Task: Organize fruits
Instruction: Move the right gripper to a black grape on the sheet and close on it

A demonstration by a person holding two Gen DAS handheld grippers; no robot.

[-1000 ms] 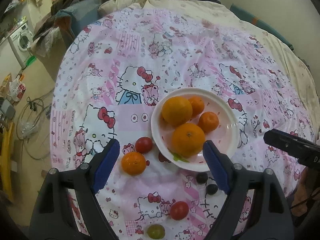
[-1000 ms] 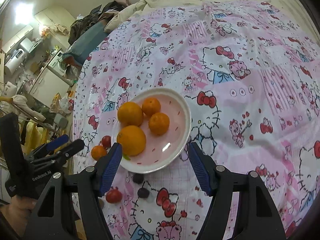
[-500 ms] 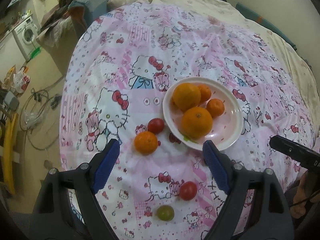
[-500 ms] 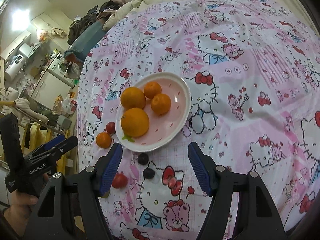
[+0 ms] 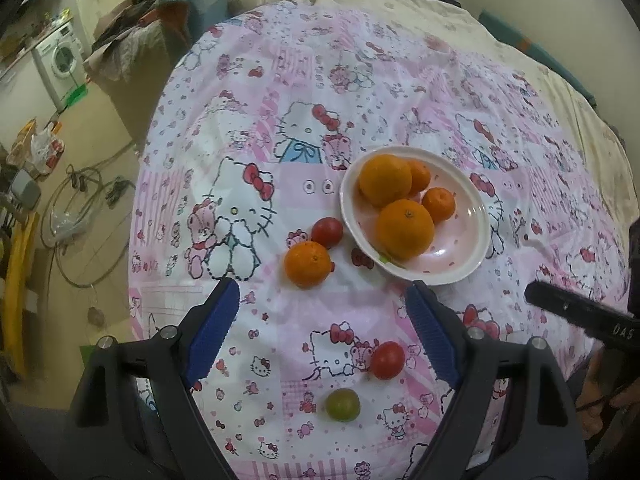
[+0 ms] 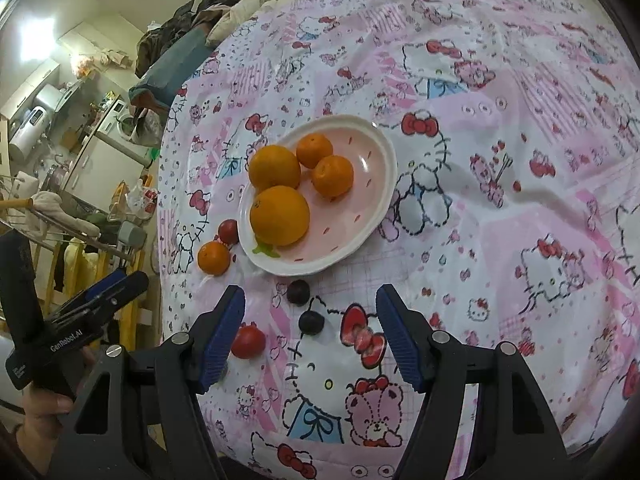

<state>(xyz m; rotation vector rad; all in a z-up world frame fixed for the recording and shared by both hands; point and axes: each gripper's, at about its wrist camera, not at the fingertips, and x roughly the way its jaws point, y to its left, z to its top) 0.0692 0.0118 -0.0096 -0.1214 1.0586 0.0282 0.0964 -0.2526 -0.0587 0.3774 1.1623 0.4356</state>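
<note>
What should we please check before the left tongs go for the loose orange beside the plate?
1. Left tongs open and empty: ok.
2. Loose orange in view, uncovered: ok.
3. Space around it: not ok, a red tomato sits right against it.
4. Room on the plate: ok, bare patch on its right side beside four oranges.
5. Right tongs out of the way: ok, open above the dark berries.
6. Whether the cloth lies flat enough there: cannot tell.
</note>
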